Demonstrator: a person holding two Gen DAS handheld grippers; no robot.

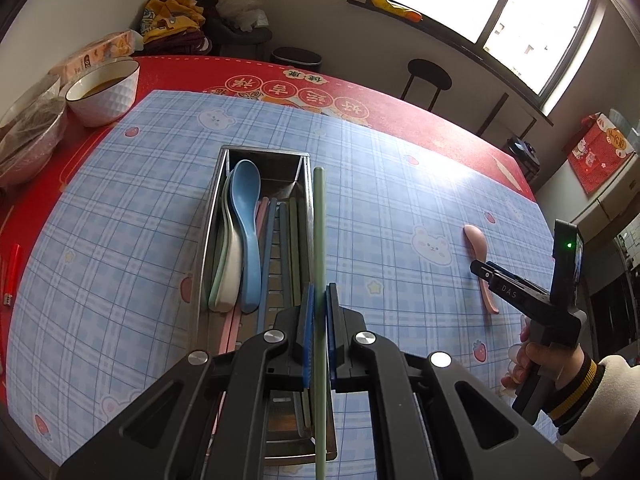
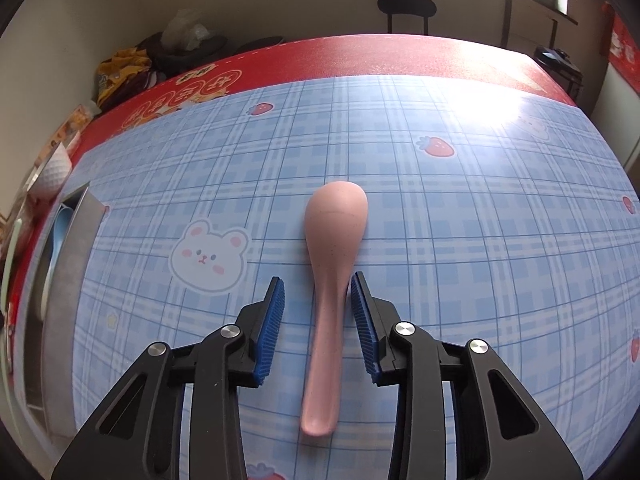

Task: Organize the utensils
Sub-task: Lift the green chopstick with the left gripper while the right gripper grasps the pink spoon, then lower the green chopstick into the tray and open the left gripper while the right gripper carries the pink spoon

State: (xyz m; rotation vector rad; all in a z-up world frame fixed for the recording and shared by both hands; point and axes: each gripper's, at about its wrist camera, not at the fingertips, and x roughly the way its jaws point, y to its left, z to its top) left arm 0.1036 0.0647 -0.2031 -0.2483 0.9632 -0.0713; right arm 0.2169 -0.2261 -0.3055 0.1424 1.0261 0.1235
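My left gripper (image 1: 319, 300) is shut on a pale green chopstick (image 1: 319, 240) and holds it above the right edge of a steel utensil tray (image 1: 208, 240). The tray holds a blue spoon (image 1: 247, 216), a white and a green spoon beside it, and several chopsticks (image 1: 280, 240). A pink spoon (image 2: 330, 268) lies on the blue plaid mat, bowl pointing away. My right gripper (image 2: 318, 284) is open with its pads on either side of the spoon's handle, not touching it. The pink spoon (image 1: 480, 256) and right gripper (image 1: 486, 274) also show in the left wrist view.
The blue plaid mat (image 1: 400, 200) lies on a red tablecloth (image 1: 400, 100). A white bowl (image 1: 106, 92) with liquid and a covered bowl (image 1: 28, 136) stand at the far left. The tray's side (image 2: 68, 260) shows left in the right wrist view. A stool (image 2: 406, 8) stands beyond the table.
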